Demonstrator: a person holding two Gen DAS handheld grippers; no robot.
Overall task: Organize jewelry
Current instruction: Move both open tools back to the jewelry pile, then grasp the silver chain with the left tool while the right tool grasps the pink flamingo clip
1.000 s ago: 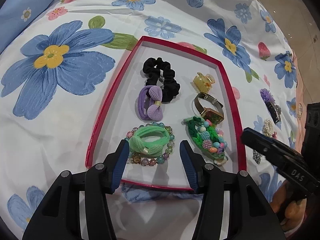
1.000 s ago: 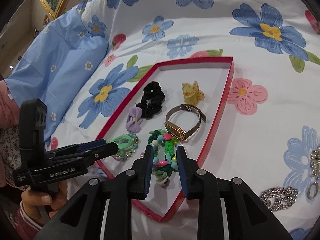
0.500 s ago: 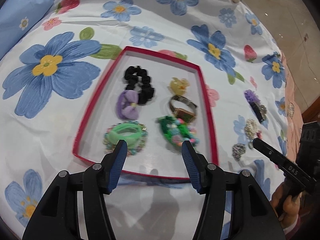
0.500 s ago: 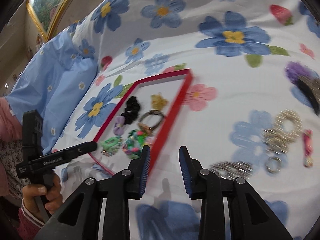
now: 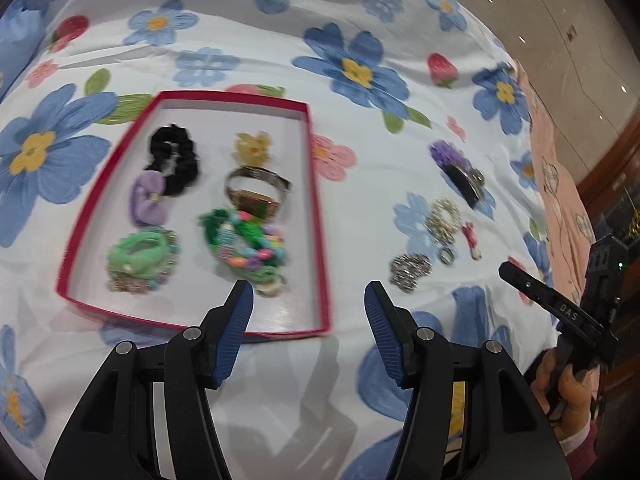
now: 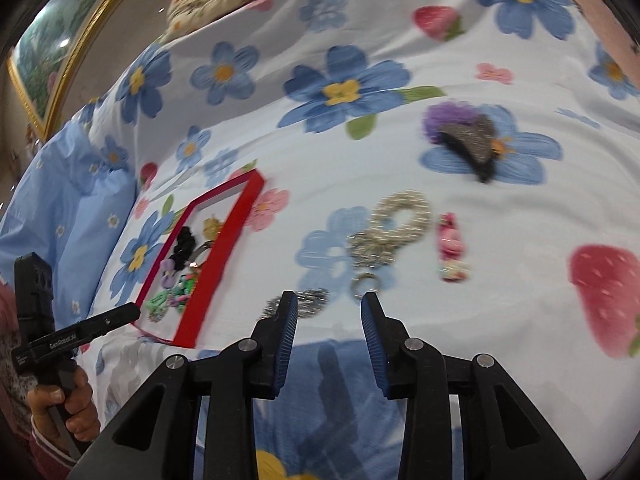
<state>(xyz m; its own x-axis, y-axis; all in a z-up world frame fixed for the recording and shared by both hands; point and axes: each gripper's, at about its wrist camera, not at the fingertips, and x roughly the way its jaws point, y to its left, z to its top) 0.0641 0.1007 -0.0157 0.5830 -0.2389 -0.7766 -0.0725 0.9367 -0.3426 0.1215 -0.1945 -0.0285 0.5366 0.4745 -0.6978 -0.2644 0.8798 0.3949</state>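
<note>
Over on your right wrist view only, a pink clip (image 6: 450,246) shows clearly, while the red tray (image 5: 320,216) holds scrunchies and a watch (image 5: 256,192); both grippers (image 5: 308,308) (image 6: 328,312) empty, jaws just widening.

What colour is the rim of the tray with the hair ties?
Red. The tray rim shows best in the left wrist view.

Bright, even indoor light; soft shadows fall below the red tray (image 5: 320,216). Motion blur smears everything around it; fisheye edges bend and darken.
</note>
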